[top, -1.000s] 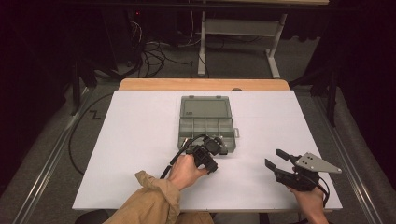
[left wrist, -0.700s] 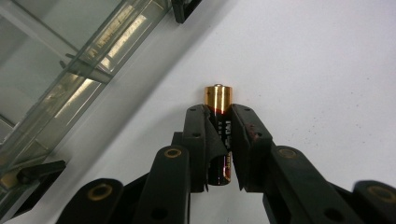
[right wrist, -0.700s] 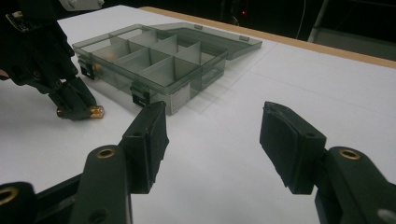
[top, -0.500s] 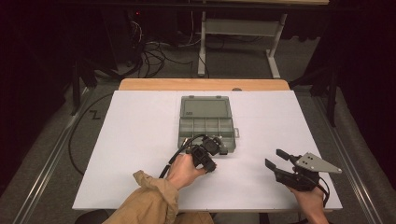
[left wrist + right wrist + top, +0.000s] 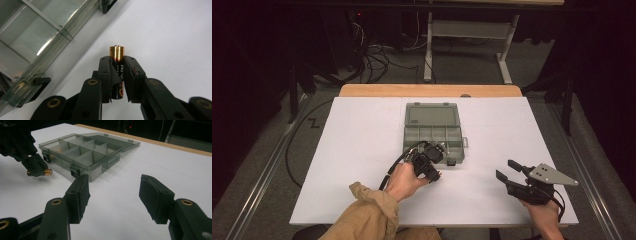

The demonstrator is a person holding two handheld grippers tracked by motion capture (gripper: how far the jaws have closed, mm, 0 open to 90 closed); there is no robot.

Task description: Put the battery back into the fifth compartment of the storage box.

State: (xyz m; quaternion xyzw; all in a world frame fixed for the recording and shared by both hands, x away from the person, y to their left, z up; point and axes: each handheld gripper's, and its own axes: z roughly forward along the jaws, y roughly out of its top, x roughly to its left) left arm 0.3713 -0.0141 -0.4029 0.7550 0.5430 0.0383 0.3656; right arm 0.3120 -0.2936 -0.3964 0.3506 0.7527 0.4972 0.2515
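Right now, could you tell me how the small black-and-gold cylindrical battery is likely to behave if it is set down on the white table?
The black-and-gold cylindrical battery is round and smooth, so it would probably roll. The left gripper pinches it without visible bending: likely rigid.

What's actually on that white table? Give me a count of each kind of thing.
Batteries: 1, clamped in the left gripper
Compartment boxes: 1, clear grey, lid open
Hand-held grippers: 2, the left one and the right gripper, jaws apart with nothing between them
Total: 4
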